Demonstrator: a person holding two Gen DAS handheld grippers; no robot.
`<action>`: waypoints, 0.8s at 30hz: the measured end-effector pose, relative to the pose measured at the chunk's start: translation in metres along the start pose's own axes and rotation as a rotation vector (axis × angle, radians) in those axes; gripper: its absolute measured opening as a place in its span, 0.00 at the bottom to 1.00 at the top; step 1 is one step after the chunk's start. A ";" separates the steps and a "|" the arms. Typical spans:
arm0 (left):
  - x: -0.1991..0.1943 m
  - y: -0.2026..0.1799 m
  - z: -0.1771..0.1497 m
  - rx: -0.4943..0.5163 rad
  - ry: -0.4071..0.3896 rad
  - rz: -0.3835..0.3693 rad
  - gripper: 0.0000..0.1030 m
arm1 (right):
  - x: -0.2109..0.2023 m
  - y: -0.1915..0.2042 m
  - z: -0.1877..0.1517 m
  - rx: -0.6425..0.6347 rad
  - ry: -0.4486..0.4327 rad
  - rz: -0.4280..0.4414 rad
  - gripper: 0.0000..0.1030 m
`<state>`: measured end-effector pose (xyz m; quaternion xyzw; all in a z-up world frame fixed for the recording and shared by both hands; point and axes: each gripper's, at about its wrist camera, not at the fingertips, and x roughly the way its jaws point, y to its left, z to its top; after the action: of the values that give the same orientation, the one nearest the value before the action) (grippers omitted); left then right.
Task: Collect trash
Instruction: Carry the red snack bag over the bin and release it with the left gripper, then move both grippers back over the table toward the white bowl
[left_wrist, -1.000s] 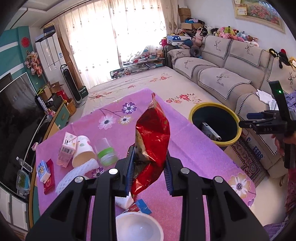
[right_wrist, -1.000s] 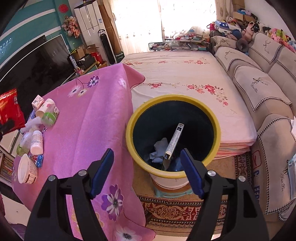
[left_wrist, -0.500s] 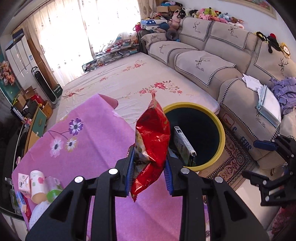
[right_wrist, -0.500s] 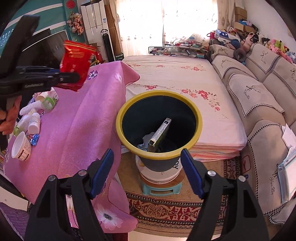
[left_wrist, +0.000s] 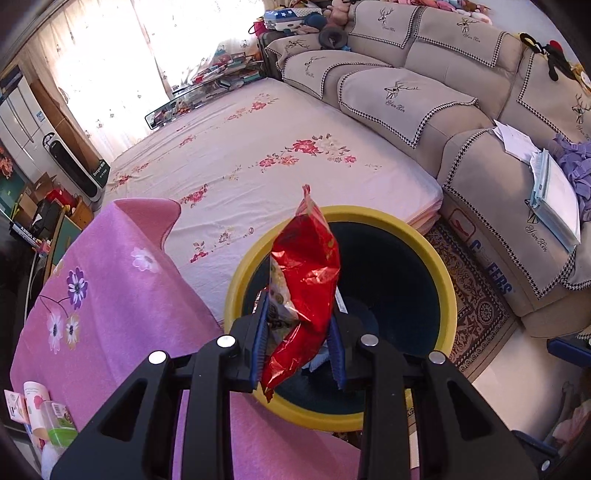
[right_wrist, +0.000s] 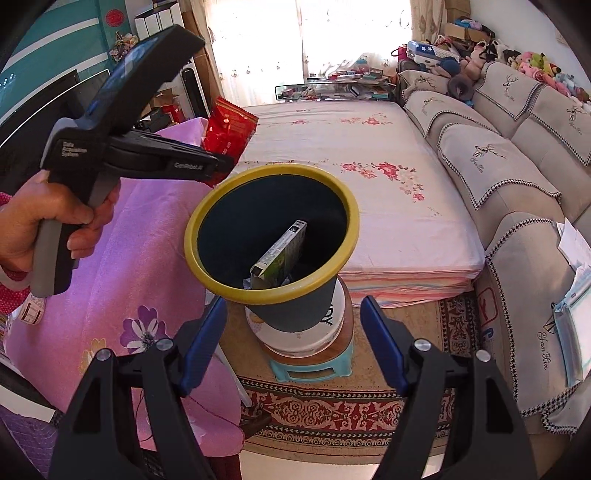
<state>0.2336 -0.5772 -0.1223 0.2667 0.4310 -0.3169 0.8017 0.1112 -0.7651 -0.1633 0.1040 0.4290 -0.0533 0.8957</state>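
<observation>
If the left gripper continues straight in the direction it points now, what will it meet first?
Probably the open mouth of the yellow-rimmed bin: the left gripper, shut on the red snack bag, points down into it. The carton inside may come first; depth is unclear.

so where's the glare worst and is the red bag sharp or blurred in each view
Left wrist view: the window at top left is blown out white, while the red bag in the left gripper is sharp with bright foil glints. Right wrist view: the window burns out at top centre; the red bag is clear, and straight edges bow toward the dark rim.
</observation>
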 end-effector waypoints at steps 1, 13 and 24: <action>0.008 -0.005 0.003 0.003 0.014 -0.002 0.28 | 0.001 -0.002 -0.001 0.005 0.001 0.001 0.69; 0.069 -0.020 0.017 -0.042 0.119 -0.006 0.36 | 0.009 -0.017 -0.006 0.045 0.026 0.006 0.69; -0.032 0.016 0.009 -0.075 0.001 -0.053 0.77 | 0.003 -0.006 -0.002 0.025 0.012 0.011 0.69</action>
<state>0.2366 -0.5641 -0.0880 0.2251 0.4499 -0.3217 0.8022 0.1103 -0.7704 -0.1681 0.1180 0.4328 -0.0531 0.8921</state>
